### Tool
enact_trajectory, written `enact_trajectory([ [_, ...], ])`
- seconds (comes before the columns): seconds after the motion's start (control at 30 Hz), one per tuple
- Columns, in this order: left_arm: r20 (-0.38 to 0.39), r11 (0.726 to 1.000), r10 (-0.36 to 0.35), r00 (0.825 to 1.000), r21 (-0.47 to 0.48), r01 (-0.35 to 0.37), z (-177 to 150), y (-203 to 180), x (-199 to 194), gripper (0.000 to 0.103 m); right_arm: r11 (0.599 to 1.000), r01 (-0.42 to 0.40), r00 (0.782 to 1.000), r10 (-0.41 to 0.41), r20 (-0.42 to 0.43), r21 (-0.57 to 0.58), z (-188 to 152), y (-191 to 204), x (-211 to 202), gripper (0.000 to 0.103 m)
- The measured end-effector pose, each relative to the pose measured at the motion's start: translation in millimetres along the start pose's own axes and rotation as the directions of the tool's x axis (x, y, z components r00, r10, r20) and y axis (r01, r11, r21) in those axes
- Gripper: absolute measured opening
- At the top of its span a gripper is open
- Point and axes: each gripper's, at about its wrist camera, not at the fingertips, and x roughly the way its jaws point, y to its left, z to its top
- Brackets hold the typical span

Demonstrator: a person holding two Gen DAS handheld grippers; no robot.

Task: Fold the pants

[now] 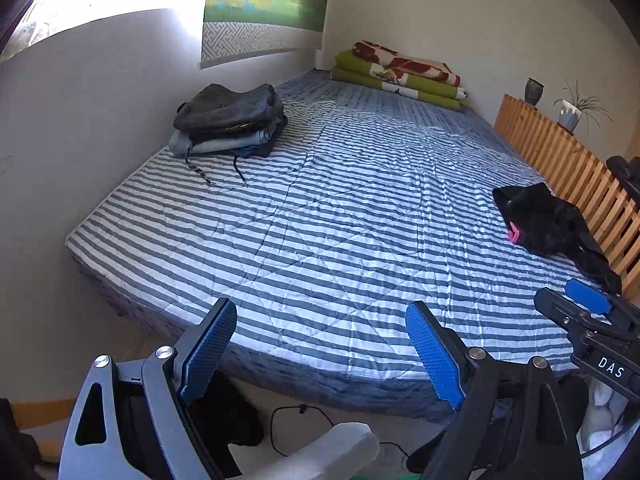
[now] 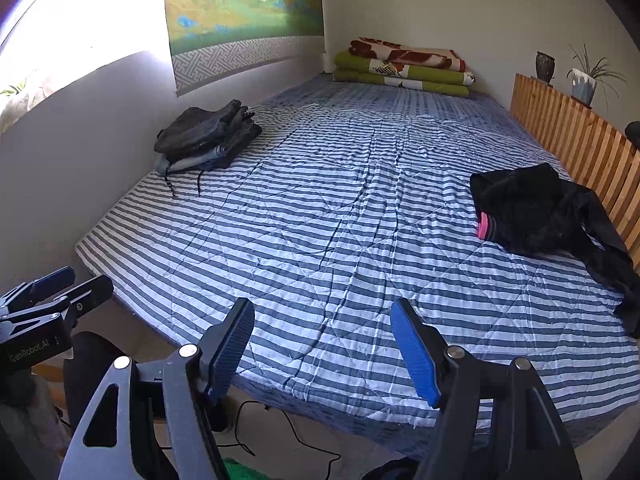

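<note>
Left tool and right tool both gape wide, holding nothing, above the bed's near edge. Black pants lie crumpled at right, trailing toward lower right.

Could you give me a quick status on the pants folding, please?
Left gripper and right gripper open, empty, short of the bed. Black pants crumpled by the slatted rail, untouched. Folded stack far left. Nothing in the way.

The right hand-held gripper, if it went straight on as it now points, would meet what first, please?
Probably the bare striped quilt; the right hand-held gripper is open, with the black pants off to its right. Depth is uncertain.
</note>
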Motion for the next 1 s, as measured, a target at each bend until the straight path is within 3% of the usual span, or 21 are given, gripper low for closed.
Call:
enact_trajectory([
  [1.0,0.001,1.0,-0.012,1.0,0.018,0.012,-1.2,-5.4,1.9,0.089,1.0,-0.003,1.0,0.004,-0.003,0.031,-1.8,-6.3,-0.3,0.067],
])
